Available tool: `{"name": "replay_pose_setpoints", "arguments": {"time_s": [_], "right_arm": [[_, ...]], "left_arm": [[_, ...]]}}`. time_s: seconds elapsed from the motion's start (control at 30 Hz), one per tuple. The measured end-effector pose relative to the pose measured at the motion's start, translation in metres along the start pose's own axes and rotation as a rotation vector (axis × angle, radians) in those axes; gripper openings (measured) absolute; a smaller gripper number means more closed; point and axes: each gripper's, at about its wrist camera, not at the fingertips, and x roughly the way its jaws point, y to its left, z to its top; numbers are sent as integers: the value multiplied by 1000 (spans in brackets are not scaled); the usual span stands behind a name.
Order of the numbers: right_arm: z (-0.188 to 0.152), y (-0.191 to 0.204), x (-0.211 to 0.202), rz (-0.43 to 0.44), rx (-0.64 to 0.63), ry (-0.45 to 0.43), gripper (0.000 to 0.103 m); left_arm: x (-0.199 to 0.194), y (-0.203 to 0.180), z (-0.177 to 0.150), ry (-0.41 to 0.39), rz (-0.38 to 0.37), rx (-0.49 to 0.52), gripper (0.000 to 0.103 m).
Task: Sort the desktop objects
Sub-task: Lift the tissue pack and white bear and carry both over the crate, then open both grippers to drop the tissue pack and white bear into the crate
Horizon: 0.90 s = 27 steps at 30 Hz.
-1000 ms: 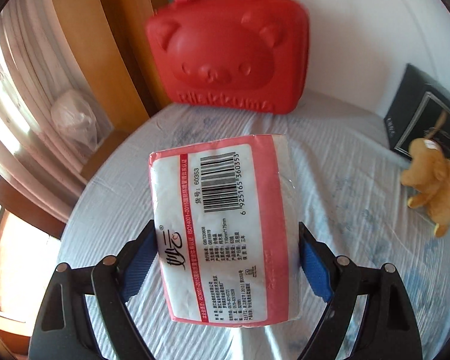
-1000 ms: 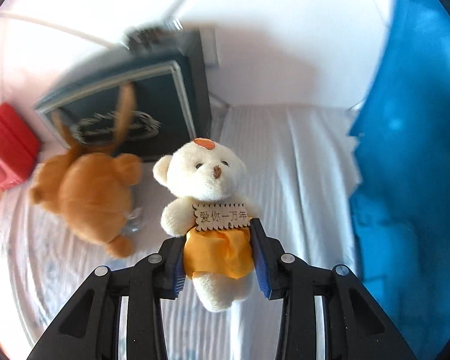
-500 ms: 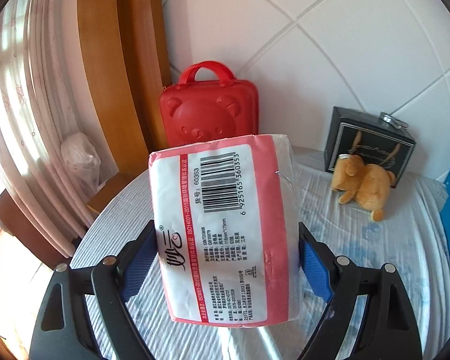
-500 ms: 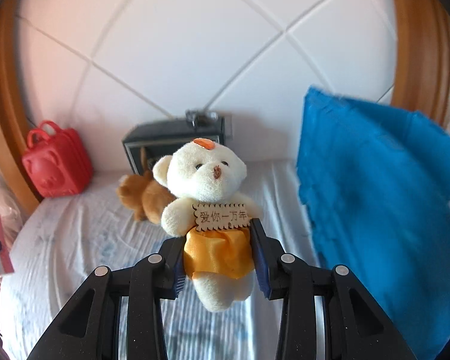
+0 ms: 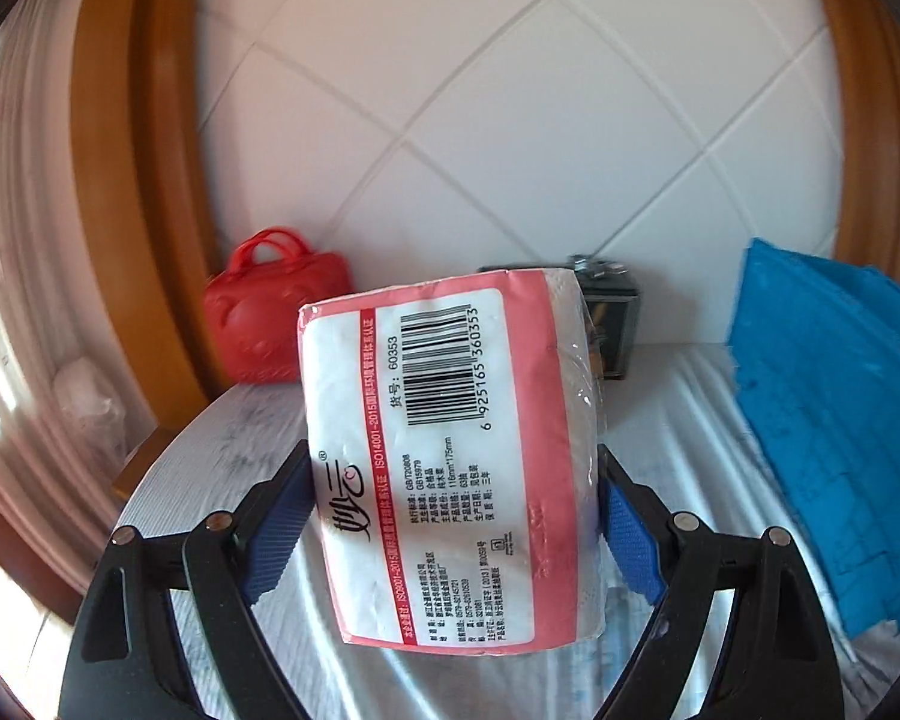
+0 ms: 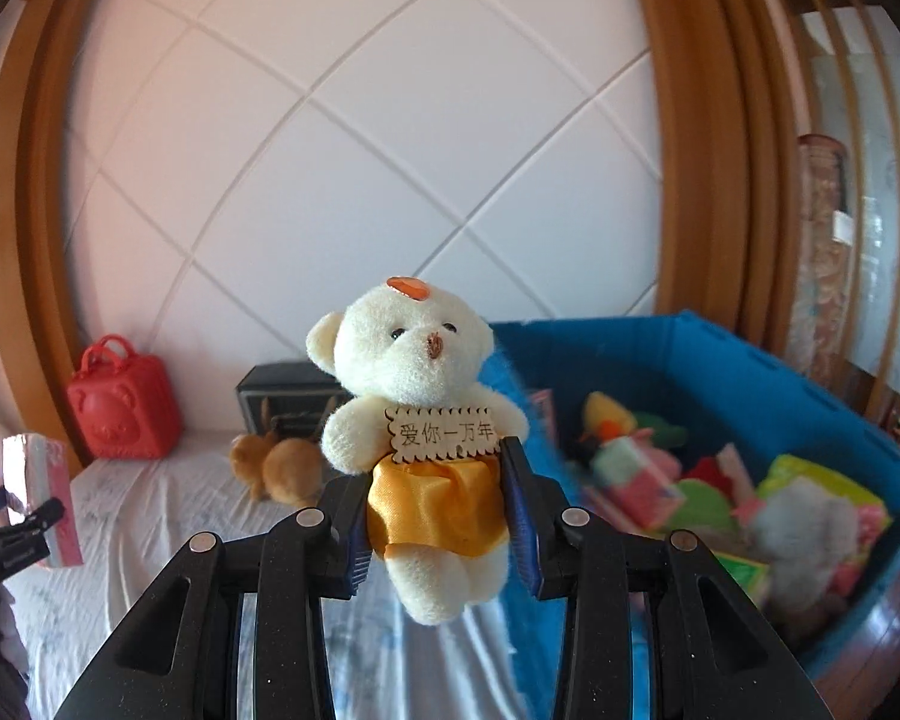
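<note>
The left gripper (image 5: 453,516) is clamped on a tissue pack (image 5: 450,450) and the right gripper (image 6: 438,516) on a white teddy bear (image 6: 417,420), both lifted clear of the counter (image 6: 168,510). This looks like the carry step; next, each load needs bringing over the blue bin (image 6: 768,372) to the right gripper's right before letting go. The bin's contents are blurred, and the pack hides much of what lies beyond the left gripper.

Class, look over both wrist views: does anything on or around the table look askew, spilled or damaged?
Only one thing: the brown plush toy lies toppled on its side on the table before the dark box. Nothing looks spilled or damaged.
</note>
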Motion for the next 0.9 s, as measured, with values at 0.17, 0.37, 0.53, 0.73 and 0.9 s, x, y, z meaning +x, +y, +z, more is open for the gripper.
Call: {"name": "replay_pose_setpoints", "arguments": {"time_s": [0.17,0.37,0.53,0.73,0.9], "right_arm": [[6,-67,-32,-85,34,-43,37],[9,-154,-50,-166,66,-75,37],[12,-218,-50,-180,82,-50,37],[13,-253,-33,-167,103,-19,37],[7,-270,-22,-160,105,7,37]], "left_arm": [[-30,-91,24,-70,-141,53,87],[-62,-235,56,-140,-339,130,87],[-77,-342,74,-129,-470,198,88],[-81,-417,81,-80,-520,258,88],[-70,-448,72,-24,-544,295,90]]}}
